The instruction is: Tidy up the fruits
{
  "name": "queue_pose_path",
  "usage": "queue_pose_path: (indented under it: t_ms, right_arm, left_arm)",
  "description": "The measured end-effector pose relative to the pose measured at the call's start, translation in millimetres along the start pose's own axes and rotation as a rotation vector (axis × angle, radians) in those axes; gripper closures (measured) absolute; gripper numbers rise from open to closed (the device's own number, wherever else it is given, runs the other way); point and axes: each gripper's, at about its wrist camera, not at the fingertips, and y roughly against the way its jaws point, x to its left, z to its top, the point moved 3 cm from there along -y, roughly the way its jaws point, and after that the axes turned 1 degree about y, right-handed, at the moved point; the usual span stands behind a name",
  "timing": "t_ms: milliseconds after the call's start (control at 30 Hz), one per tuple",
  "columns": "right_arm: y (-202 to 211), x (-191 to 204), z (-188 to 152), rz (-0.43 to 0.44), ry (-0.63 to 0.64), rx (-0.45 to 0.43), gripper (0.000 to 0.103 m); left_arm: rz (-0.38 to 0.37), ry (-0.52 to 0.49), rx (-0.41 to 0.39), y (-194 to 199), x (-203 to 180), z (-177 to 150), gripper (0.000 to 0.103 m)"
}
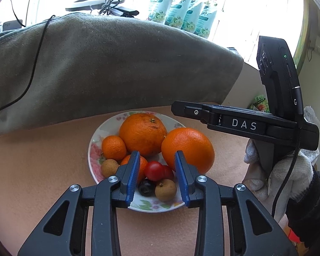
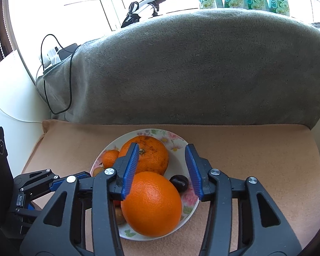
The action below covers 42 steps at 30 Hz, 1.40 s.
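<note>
We held both claws over the floral plate (image 1: 96, 140) of oranges: left gripper (image 1: 156, 161) slightly parted, right gripper (image 2: 162, 154) wider apart, each holding nothing.

A counter (image 2: 245, 153) covered by a peach-coloured cloth carries the things; a floral plate (image 2: 177, 140) sits on it near the middle, heaped with fruit; behind the plate a grey blanket (image 2: 192, 68) rests on the counter's back edge, draped over something bulky; a black cable (image 2: 45, 89) trails down the blanket's left end.
</note>
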Motion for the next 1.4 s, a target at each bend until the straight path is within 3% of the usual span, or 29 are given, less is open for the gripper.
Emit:
queue_pose_path:
  t_ms: [100,167,200,267,400,467,500,700,767,1300,1400]
  right_arm:
    - [2,-1,0,0.004,-0.005,-0.002,0.051]
    - [4,0,0,-0.002,-0.009,-0.008,0.035]
    - [5,0,0,-0.004,-0.012,-0.013,0.033]
    - [9,0,0,-0.004,-0.022,-0.022,0.032]
    - [17,0,-2,0.0,-0.048,-0.028,0.031]
    - [23,2,-5,-0.003,-0.047,-0.036,0.016]
    - [28,4,-7,-0.008,-0.044,-0.048,0.014]
    - [58,17,-19,-0.036,-0.007,-0.092,0.011]
    - [67,21,-25,-0.047,0.002,-0.094,0.008]
    - [112,38,-72,-0.163,0.035,-0.09,0.008]
    - [118,39,-76,-0.167,0.029,-0.092,0.008]
  left_arm:
    - [0.003,0.004,-0.006,2,1,0,0.056]
    - [0.004,0.005,-0.008,3,2,0,0.051]
    - [0.004,0.004,-0.008,4,2,-1,0.05]
    - [0.01,0.005,-0.012,6,2,-1,0.041]
    - [0.012,0.004,-0.017,14,0,-3,0.038]
    - [0.02,0.0,-0.021,19,-2,-5,0.033]
    - [0.025,0.0,-0.022,22,-3,-6,0.033]
    - [0.042,0.019,-0.028,42,-3,-16,0.029]
    - [0.053,0.02,-0.028,49,-4,-22,0.025]
    - [0.163,0.015,-0.05,90,-13,-48,0.024]
    - [0.182,0.022,-0.048,94,-13,-51,0.02]
